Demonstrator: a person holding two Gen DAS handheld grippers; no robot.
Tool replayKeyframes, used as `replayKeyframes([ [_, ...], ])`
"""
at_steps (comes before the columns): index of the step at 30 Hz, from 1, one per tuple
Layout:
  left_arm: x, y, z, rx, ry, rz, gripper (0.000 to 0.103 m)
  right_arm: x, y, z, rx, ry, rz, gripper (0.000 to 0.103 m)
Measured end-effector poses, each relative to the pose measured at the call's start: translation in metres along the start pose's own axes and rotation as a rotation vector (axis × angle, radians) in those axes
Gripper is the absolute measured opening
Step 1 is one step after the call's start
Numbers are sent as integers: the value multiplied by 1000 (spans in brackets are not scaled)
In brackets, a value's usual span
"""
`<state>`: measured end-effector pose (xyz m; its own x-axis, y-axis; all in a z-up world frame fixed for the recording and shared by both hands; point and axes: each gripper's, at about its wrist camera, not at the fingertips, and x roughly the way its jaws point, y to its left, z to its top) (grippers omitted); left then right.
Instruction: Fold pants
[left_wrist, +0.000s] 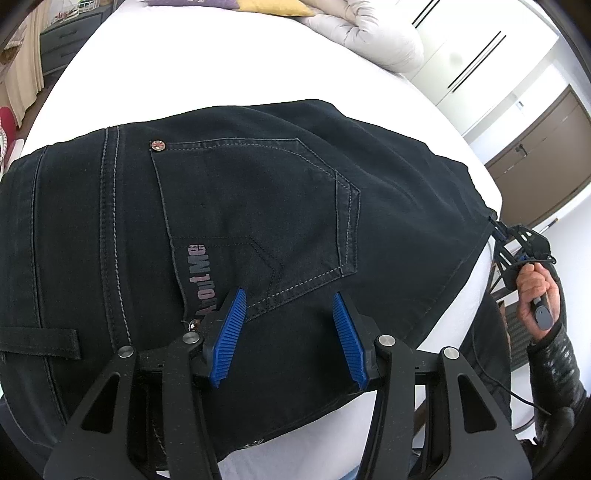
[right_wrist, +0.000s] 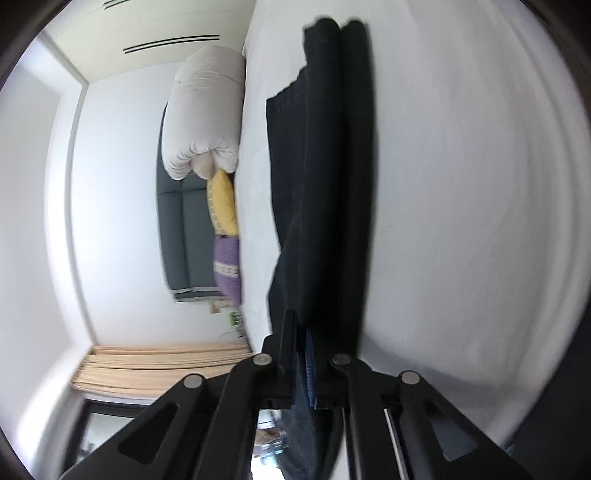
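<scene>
Dark denim pants lie spread on the white bed, seat side up, with a stitched back pocket bearing printed letters. My left gripper stands open just below that pocket, its blue pads apart over the cloth with nothing pinched between them. At the bed's right edge a hand holds my right gripper, shut on the pants' edge. In the blurred, sideways right wrist view, the pants stretch away from the right gripper, whose fingers are closed on the fabric.
A rolled white duvet, a yellow pillow and a purple pillow sit at the bed's head against a grey headboard. White wardrobe doors and a brown cabinet stand beyond the bed's right edge. A grey dresser stands far left.
</scene>
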<state>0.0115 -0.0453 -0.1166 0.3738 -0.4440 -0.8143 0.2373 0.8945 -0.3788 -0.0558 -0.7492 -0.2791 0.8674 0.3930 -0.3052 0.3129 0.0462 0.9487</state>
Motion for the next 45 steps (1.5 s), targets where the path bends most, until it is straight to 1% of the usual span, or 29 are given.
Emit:
replayKeyframes([
  [2,1,-1,1,3,4,5,48,-3,1,0,-17,-3,-46,5],
  [4,1,-2,2,4,5,6,48,-3,1,0,-46,-6,-109,4],
  [5,1,-2,2,3,5,5,48,-1,0,0,-45,-5,-121,4],
  [10,0,0,2,0,2,0,48,-3,-18,2,-65,-11,-126,2],
  [12,-1,2,2,-5,-1,-6,48,-6,-17,1,-68,-12,-115,2],
  [14,-3,3,1,-6,-4,-5,48,-10,-17,4,-36,-26,-96,10],
  [15,-3,2,1,-2,-5,0,48,-14,-15,7,-24,-41,-91,17],
  [17,-4,1,0,4,-6,7,48,-20,-8,14,-43,-88,-98,19],
  [18,-5,1,0,3,-8,8,48,-23,-5,18,-61,-102,-114,18],
  [19,-5,1,0,1,-10,6,48,-21,-5,21,-65,-92,-119,12],
  [20,-5,0,-1,-1,-11,4,48,-18,-7,25,-64,-81,-140,3],
  [21,-5,1,-1,-2,-12,3,48,-18,-11,28,-56,-86,-163,2],
  [24,-7,1,-3,-2,-13,4,48,-19,-23,30,-36,-87,-150,1],
  [26,-10,4,-5,-7,-18,4,48,-20,-20,29,-58,-91,-163,1],
  [28,-12,8,-7,-17,-24,-12,48,-20,-8,24,-118,-91,-217,1],
  [30,-13,11,-9,-24,-32,-25,48,-28,10,16,-166,-95,-298,20],
  [31,-13,11,-10,-25,-35,-27,48,-30,17,11,-168,-86,-301,26],
  [32,-12,12,-11,-25,-39,-29,48,-29,24,2,-177,-56,-277,35],
  [33,-12,12,-11,-27,-42,-31,48,-24,36,-17,-211,11,-223,36],
  [35,-12,13,-12,-29,-44,-34,48,-6,48,-54,-253,175,-166,36],
  [37,-12,14,-12,-26,-44,-38,48,17,53,-87,-249,317,-114,37],
  [39,-13,15,-13,-27,-44,-45,48,46,50,-121,-213,438,-76,38],
  [41,-15,18,-14,-27,-43,-51,48,67,43,-142,-191,514,-84,39],
  [43,-16,20,-15,-29,-43,-57,48,81,31,-157,-156,575,-121,40],
  [45,-16,21,-16,-35,-47,-64,48,83,22,-162,-125,587,-129,40],
])
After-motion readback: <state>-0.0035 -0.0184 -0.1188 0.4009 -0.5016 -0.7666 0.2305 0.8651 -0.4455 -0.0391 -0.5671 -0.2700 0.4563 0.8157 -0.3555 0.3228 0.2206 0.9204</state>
